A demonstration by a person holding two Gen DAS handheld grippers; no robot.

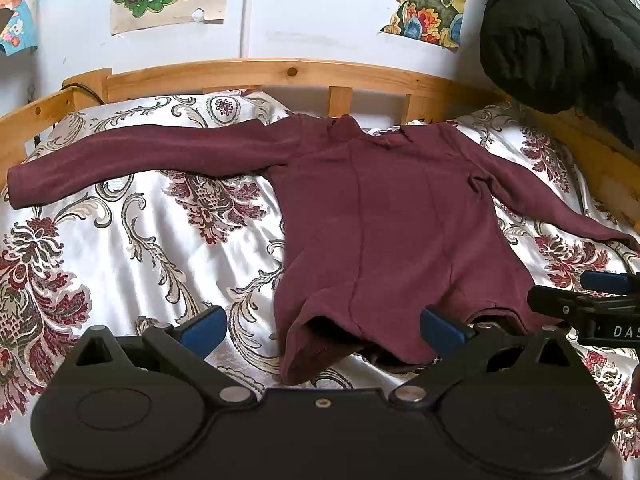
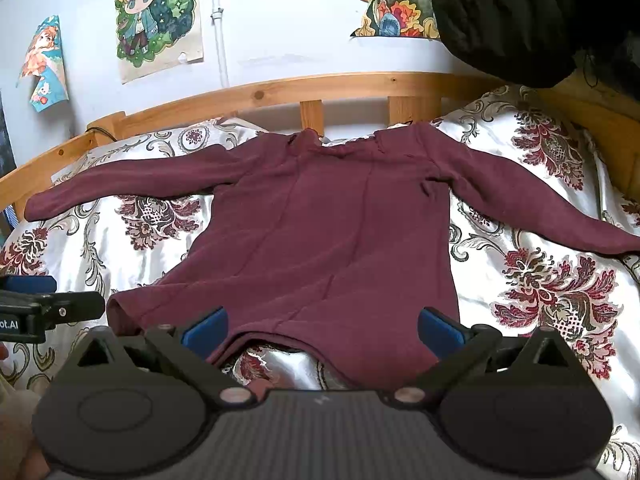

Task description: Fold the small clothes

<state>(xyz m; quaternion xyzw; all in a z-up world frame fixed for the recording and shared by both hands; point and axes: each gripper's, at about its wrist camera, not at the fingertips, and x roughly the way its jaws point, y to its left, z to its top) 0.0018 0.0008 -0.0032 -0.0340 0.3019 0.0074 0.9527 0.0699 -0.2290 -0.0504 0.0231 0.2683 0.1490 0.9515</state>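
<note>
A maroon long-sleeved top (image 1: 384,216) (image 2: 320,232) lies flat on the bed, collar towards the headboard and both sleeves spread sideways. Its hem is nearest me and slightly lifted. My left gripper (image 1: 324,330) stands open just short of the hem's left part, blue pads apart, nothing between them. My right gripper (image 2: 322,330) is open too, its pads on either side of the hem's right part, just above the cloth. Each gripper shows at the edge of the other's view: the right gripper (image 1: 588,304) and the left gripper (image 2: 36,304).
The bed has a shiny white cover with a red floral pattern (image 1: 132,248) (image 2: 552,288). A wooden headboard (image 1: 288,74) (image 2: 320,88) runs behind. A black padded garment (image 1: 560,32) (image 2: 520,16) hangs at the upper right. Posters (image 2: 158,20) hang on the wall.
</note>
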